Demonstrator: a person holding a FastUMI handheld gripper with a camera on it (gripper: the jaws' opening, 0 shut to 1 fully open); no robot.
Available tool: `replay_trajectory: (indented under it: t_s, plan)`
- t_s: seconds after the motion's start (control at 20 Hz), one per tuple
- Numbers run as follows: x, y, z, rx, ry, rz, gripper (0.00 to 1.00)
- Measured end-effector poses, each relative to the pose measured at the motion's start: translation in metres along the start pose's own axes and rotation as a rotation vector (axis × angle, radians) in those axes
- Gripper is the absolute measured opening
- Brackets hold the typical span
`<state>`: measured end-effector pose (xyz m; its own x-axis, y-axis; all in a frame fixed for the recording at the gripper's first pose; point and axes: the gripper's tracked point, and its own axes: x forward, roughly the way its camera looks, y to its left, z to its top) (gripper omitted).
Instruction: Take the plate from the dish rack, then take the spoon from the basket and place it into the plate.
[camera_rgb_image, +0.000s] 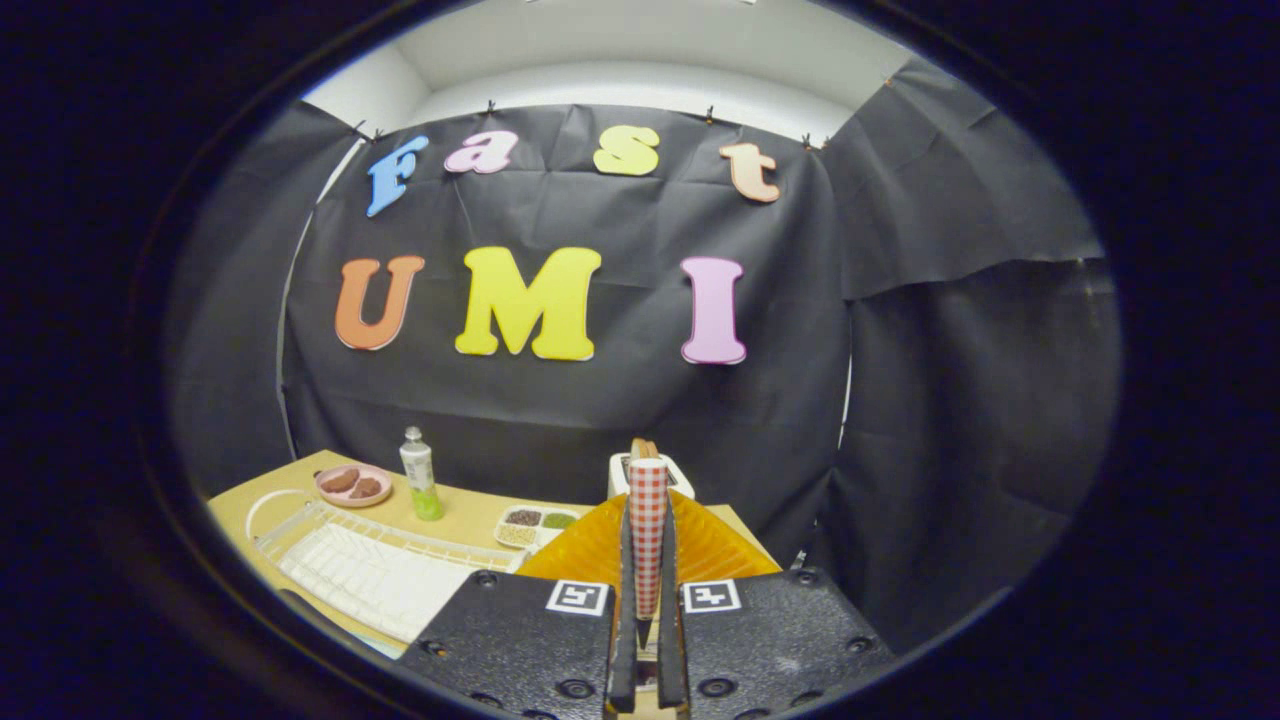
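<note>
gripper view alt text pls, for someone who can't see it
The gripper is shut on a red-checked spoon handle, held upright above an orange plate. On the table beyond sit a white dish rack, a pink dish, a green bottle and a toaster.

1. One gripper (647, 600) was closed on one red-checked spoon handle (647, 530).
2. One orange basket (705, 550).
3. One white dish rack (370, 570).
4. One pink plate (353, 486).
5. One bottle (420, 475).
6. One divided tray (535, 525).
7. One toaster (650, 472).
</note>
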<state>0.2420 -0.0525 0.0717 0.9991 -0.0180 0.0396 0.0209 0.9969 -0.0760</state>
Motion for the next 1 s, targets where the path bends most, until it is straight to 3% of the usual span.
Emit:
replay_trajectory:
  t_s: [0.3, 0.5, 1.0]
  plan:
    - [-0.063, 0.048, 0.061, 0.056, -0.067, 0.056, 0.14]
    - [-0.103, 0.095, 0.076, 0.066, -0.112, 0.114, 0.14]
    - [-0.169, 0.228, -0.008, 0.039, -0.21, 0.222, 0.17]
